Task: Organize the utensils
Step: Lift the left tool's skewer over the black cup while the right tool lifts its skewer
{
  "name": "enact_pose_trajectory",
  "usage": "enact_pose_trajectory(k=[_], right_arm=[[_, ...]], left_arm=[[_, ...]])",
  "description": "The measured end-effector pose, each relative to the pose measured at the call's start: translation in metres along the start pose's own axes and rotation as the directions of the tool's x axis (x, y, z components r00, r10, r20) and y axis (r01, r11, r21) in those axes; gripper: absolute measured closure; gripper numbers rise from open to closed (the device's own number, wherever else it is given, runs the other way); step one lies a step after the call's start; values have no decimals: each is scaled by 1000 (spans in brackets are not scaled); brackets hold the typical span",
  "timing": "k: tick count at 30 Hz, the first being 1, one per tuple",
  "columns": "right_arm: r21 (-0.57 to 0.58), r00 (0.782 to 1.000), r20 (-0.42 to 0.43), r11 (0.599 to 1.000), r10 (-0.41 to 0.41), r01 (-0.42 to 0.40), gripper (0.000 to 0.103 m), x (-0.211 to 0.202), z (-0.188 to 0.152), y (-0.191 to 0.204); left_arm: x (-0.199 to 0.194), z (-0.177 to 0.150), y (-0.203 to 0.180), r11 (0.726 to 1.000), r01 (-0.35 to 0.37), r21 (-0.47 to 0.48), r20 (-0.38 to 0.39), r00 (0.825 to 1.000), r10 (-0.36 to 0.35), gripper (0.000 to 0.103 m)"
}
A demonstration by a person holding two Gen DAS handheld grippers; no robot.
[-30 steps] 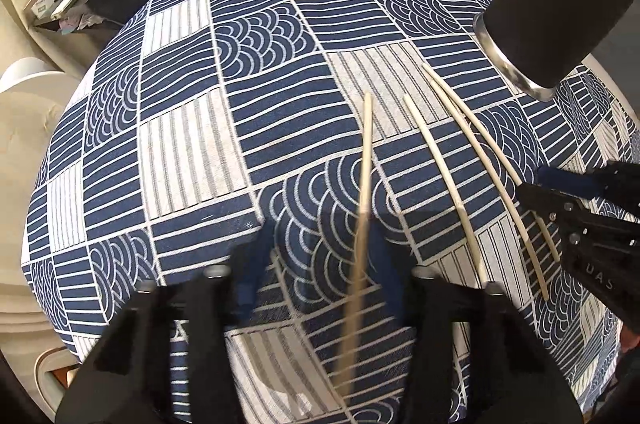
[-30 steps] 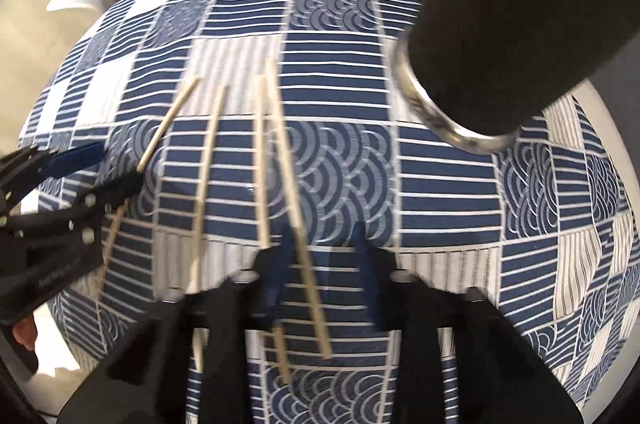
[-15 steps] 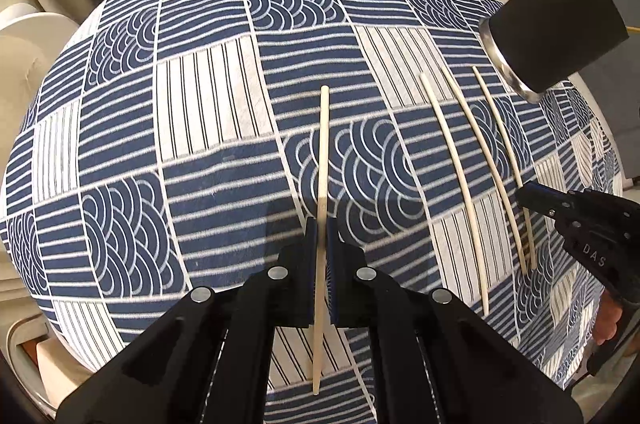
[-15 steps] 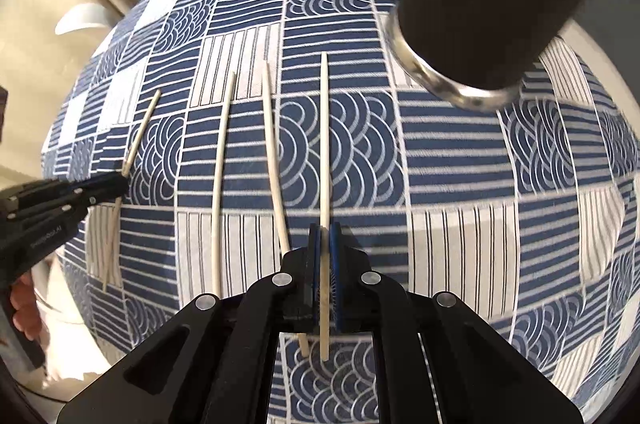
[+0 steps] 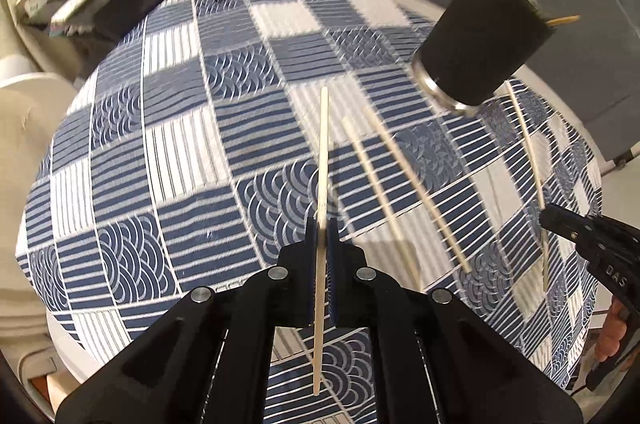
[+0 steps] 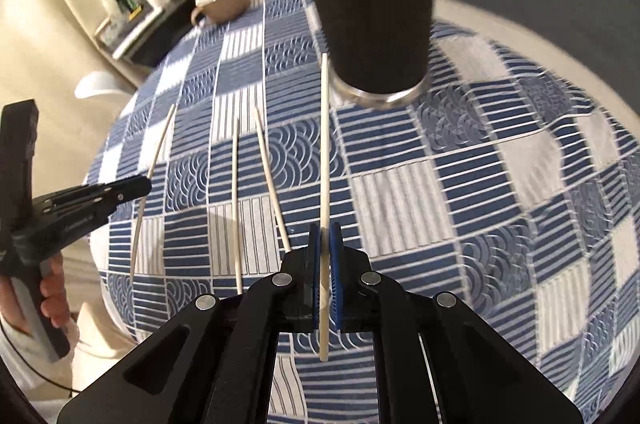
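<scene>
Each hand-held gripper is clamping one chopstick: left hand-held gripper (image 5: 321,224) on a chopstick (image 5: 322,160), right hand-held gripper (image 6: 326,230) on another chopstick (image 6: 325,144) below the black utensil cup (image 6: 372,8). Two loose chopsticks (image 6: 235,200) are lying centre-left on the surface (image 6: 500,184), whose right half is offering room.

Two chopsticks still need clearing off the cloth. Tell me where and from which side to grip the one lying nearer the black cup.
Take that chopstick toward its near end, coming straight down from above, one finger on each long side. It lies flat on the tablecloth, so only its sides are free, and the gap to the neighbouring chopstick looks widest there.
</scene>
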State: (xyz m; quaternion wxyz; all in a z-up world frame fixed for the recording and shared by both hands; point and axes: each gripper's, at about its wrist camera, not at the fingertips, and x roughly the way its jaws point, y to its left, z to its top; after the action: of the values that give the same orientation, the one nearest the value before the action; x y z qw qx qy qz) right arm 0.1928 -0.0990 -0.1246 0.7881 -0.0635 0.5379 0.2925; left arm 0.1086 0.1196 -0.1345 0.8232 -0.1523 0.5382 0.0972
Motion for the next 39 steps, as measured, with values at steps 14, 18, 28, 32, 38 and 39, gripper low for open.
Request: enact_pose_trajectory(k=[14,18,28,32,38,39], right_arm=[[51,973,231,999,-13,2,98,-101,20,-23],[83,956,292,996,-4,-21,98,-118,34,-36],[127,882,471,988,21,-91,98,-144,83,-63],[116,847,526,980,79,-163,98,-143,102,-69],[120,841,526,967,131,-225,98,-125,128,-77],[122,846,517,968,127,-220,98,-121,132,-77]], left_arm=[[-59,61,-31,998,14,69,137,990,-23,98],[-75,85,-48,994,23,105,181,983,-42,98],[-96,158,-72,987,95,129,319,938,-132,98],[-95,182,-78,975,158,155,338,919,-202,98],[-87,199,-87,964,190,185,339,909,-244,98],[-84,202,-88,959,209,190,340,903,-264,98]])
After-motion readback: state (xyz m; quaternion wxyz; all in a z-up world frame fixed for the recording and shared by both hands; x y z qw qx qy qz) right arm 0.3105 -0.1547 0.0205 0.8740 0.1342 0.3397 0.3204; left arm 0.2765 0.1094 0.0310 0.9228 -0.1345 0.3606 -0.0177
